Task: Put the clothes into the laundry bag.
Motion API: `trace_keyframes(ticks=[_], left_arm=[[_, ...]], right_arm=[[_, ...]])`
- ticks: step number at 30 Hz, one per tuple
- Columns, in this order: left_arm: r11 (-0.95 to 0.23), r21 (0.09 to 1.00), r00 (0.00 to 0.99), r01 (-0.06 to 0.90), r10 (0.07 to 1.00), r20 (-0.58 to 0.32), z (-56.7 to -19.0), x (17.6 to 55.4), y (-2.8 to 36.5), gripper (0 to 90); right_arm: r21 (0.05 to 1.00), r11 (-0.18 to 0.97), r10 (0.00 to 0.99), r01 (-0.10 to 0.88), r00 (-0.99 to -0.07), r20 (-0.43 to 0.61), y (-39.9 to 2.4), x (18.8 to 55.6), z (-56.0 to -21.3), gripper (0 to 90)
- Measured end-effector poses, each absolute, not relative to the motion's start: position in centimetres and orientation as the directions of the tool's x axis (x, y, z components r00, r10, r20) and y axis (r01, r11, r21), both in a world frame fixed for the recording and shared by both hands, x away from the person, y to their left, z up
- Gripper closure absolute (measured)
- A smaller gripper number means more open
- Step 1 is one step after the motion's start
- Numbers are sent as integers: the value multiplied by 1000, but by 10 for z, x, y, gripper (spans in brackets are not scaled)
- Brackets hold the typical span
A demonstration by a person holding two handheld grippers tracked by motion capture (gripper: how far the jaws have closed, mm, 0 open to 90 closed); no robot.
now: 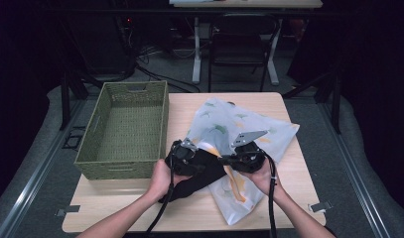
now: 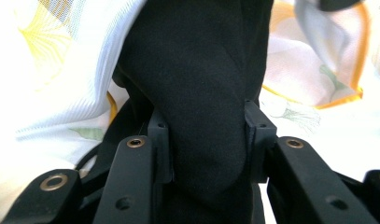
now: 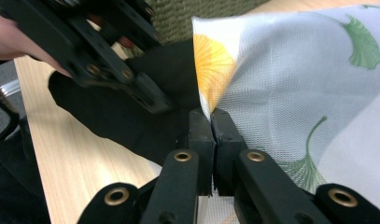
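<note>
A white mesh bag [image 1: 239, 124] printed with green and yellow leaves lies on the wooden table [image 1: 140, 198]. A black garment [image 1: 194, 181] lies at its near-left opening. My left gripper [image 1: 204, 161] is shut on a thick fold of the black garment [image 2: 197, 70], which fills the gap between its pads, with the bag [image 2: 61, 70] around it. My right gripper [image 1: 224, 159] faces it from the right. Its jaws [image 3: 211, 119] pinch the edge of the bag [image 3: 295, 84] next to the black garment [image 3: 117, 121].
A green woven basket [image 1: 120, 169] stands on the left half of the table, close beside the left hand. Bare tabletop lies along the near edge. A chair [image 1: 236, 49] and desk legs stand beyond the far edge.
</note>
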State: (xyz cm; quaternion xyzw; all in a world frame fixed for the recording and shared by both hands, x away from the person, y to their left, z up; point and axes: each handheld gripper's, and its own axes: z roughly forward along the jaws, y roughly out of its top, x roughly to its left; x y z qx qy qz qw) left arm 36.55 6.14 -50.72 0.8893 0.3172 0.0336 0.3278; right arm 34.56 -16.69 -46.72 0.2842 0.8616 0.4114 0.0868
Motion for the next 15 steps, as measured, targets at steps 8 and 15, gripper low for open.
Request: trace_keyframes(ticks=[8,15], left_arm=[[-631,578,811,517,576,-96,-517,361,64,385],[-667,566,820,484,571,-28,-514,336,74,218]], right_arm=[[721,531,569,446,-818,87,-168,349,-480,889],[722,525,574,450,-814,90,-169,349,-479,889]])
